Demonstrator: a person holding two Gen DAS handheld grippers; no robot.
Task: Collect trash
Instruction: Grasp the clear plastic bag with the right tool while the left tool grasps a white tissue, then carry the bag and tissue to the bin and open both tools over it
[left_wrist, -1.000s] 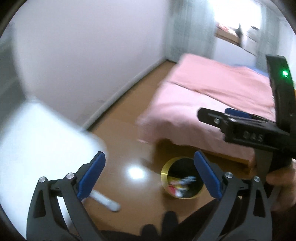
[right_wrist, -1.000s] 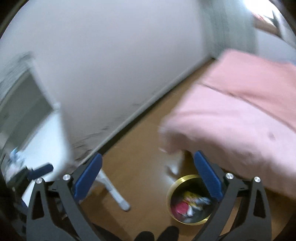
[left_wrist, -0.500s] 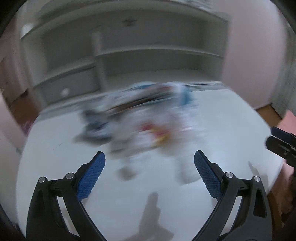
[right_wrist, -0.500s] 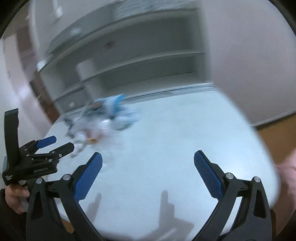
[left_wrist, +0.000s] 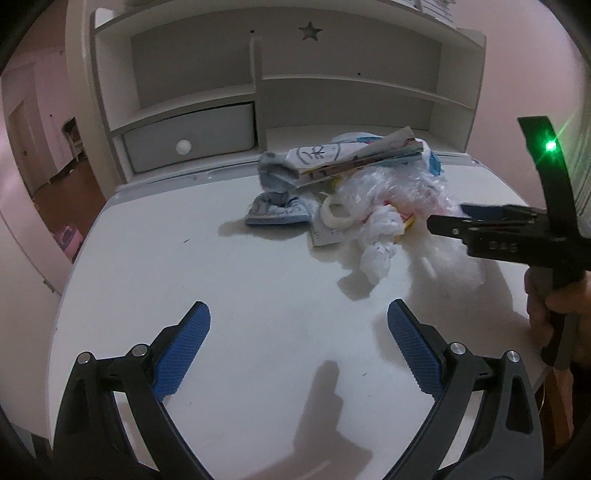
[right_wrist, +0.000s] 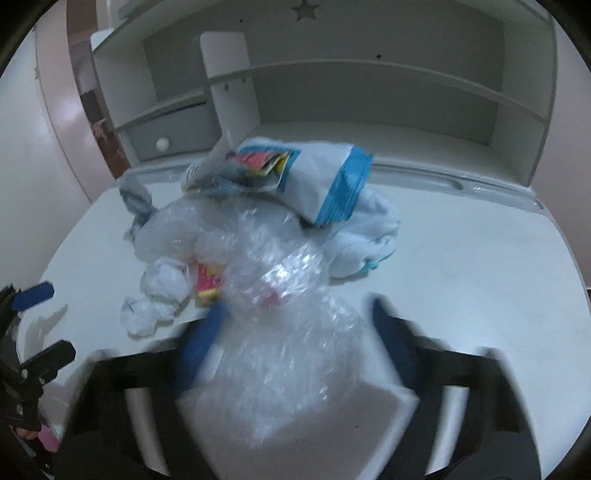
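Trash pile (left_wrist: 354, 192) lay mid-worktop (left_wrist: 184, 280): bubble wrap (right_wrist: 291, 332), light, soft, slippery, best pinched at a bunched fold. Right gripper (right_wrist: 299, 332) fingers were closing around it. Left gripper (left_wrist: 299, 343) gaped wide, empty.

The setting is a home, most likely a child's bedroom. A white desk (left_wrist: 155, 280) stands against pink walls (left_wrist: 524, 74). At its far edge rises a white hutch (left_wrist: 258, 66) with open shelves, a star-shaped cut-out (left_wrist: 310, 31) in the back panel and a small grey drawer (left_wrist: 192, 136) with a round white knob. At the left, a doorway (left_wrist: 48, 158) opens onto a brown wooden floor. Household litter (left_wrist: 354, 192) lies towards the desk's far right
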